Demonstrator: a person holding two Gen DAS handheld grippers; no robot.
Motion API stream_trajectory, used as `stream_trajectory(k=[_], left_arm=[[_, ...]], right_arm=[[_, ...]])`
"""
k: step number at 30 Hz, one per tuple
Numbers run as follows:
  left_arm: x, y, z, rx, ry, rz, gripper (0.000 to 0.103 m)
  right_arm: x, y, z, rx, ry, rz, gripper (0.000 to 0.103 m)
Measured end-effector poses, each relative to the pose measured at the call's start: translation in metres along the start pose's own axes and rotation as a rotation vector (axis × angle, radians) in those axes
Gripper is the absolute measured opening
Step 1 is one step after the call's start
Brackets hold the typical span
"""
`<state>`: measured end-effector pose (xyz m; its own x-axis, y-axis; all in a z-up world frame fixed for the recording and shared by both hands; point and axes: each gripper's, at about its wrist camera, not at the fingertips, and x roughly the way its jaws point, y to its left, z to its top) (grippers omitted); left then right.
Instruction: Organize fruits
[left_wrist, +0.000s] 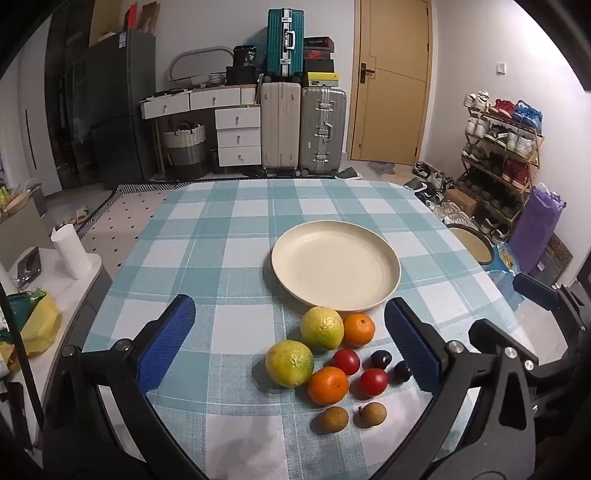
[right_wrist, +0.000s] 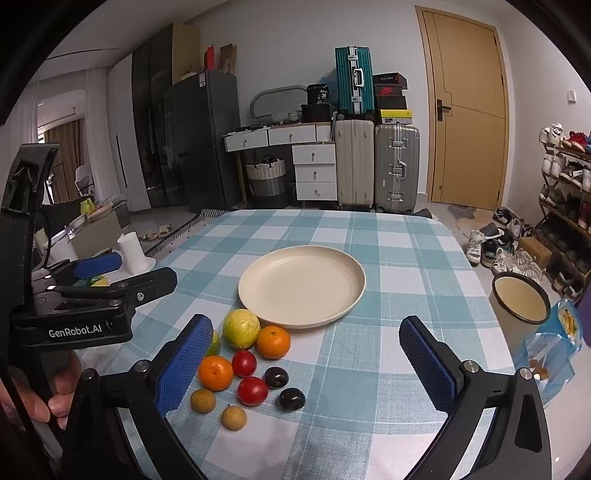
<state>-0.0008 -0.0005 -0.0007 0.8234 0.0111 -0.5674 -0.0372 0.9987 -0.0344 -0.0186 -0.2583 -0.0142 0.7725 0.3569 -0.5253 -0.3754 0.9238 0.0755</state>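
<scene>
A cream plate lies empty on the checked tablecloth. In front of it sits a cluster of fruit: two yellow-green lemons, two oranges, two red tomatoes, two dark plums and two small brown longans. My left gripper is open above the fruit, which lies between its fingers. My right gripper is open, with the fruit by its left finger. Both are empty.
A cream pot and a blue snack bag stand off the table's right side. A paper roll stands on a white side table at left. Suitcases, drawers and a shoe rack line the room behind.
</scene>
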Motion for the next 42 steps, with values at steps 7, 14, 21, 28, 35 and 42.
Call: stream_trajectory(k=[7,14,21,28,35,42], left_arm=[[-0.002,0.003,-0.002,0.006,0.001,-0.001,0.102],[-0.001,0.004,-0.002,-0.002,0.019,-0.007,0.102],[0.001,0.002,-0.007,0.006,0.024,-0.006,0.102],[0.003,0.002,-0.008,0.004,0.026,-0.008,0.102],[0.005,0.003,-0.011,-0.005,0.034,-0.011,0.102],[0.009,0.005,-0.014,-0.015,0.045,-0.019,0.102]], right_arm=[[-0.001,-0.001,0.0,0.004,-0.003,-0.002,0.103],[0.0,-0.002,0.0,-0.004,0.001,0.002,0.103],[0.001,0.003,-0.004,-0.018,0.01,-0.007,0.103],[0.0,0.004,-0.005,-0.018,0.003,-0.001,0.103],[0.001,0.002,-0.004,-0.002,0.008,-0.003,0.103],[0.001,0.0,-0.004,0.002,0.007,-0.003,0.103]])
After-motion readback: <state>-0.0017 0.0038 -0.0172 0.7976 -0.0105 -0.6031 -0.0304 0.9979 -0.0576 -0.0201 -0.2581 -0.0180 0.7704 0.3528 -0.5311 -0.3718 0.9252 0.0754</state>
